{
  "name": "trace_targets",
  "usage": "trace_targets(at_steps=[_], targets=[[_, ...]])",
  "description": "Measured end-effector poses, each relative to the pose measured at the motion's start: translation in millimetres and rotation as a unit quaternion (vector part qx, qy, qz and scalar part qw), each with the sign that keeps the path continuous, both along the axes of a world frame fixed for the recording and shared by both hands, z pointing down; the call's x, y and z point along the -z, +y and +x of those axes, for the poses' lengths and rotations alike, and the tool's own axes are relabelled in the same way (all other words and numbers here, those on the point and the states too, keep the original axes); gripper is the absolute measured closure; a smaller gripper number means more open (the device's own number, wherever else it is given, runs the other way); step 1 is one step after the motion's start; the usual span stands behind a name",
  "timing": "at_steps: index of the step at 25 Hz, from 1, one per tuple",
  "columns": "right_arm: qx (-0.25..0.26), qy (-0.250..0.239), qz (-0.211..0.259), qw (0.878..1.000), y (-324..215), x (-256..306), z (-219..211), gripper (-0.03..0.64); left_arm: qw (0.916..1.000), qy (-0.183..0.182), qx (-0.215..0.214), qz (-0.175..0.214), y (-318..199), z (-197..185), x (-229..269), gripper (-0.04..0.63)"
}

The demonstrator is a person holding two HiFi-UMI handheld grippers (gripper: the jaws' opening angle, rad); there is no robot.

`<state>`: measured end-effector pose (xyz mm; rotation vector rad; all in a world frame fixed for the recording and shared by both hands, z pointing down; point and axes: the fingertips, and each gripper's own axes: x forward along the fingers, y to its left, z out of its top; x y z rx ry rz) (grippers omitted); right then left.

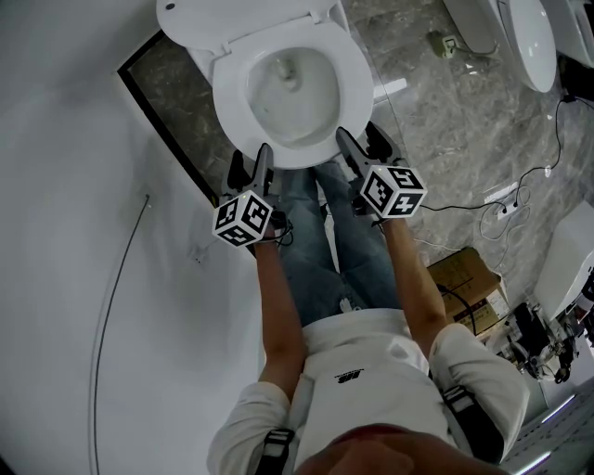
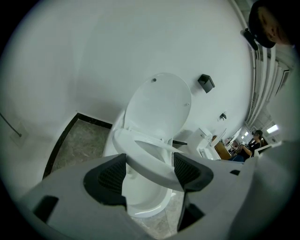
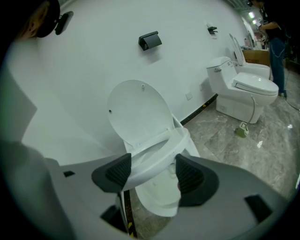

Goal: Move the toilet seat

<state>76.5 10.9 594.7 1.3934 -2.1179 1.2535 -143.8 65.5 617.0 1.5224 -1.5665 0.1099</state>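
A white toilet stands against the wall with its lid [image 1: 232, 19] [image 2: 157, 108] [image 3: 136, 110] up. In both gripper views the toilet seat [image 1: 357, 83] [image 2: 140, 140] [image 3: 157, 145] is tilted up off the bowl [image 2: 145, 204] [image 3: 157, 197]. My left gripper [image 1: 252, 167] [image 2: 150, 173] is at the front left of the seat's rim and shut on it. At the front right, my right gripper [image 1: 360, 144] [image 3: 152, 171] is shut on the rim too. The rim fills the gap between each pair of black pads.
The white wall lies left of the toilet in the head view, the marble floor [image 1: 445, 121] right. More toilets [image 3: 243, 89] [image 1: 520, 37] stand further along. A cardboard box [image 1: 469, 283], cables [image 1: 501, 199] and a small green thing [image 3: 241, 130] lie on the floor. A person [image 3: 274, 28] stands far back.
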Motion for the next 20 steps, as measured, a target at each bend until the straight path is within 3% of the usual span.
trace_targets(at_steps=[7,11,16,20], targets=[[-0.014,-0.008,0.005,1.0,-11,13,-2,0.305,0.9997,-0.005,0.006,0.022,-9,-3,16,0.273],[-0.019,-0.012,0.005,1.0,-14,20,-3,0.307,0.9991,-0.018,-0.013,0.035,-7,1,31,0.273],[-0.023,-0.013,0.003,1.0,-18,25,-5,0.305,0.9948,-0.058,-0.067,0.051,1,11,53,0.273],[-0.024,-0.013,-0.002,1.0,-20,27,-5,0.305,0.9823,-0.119,-0.133,0.056,4,21,66,0.273]])
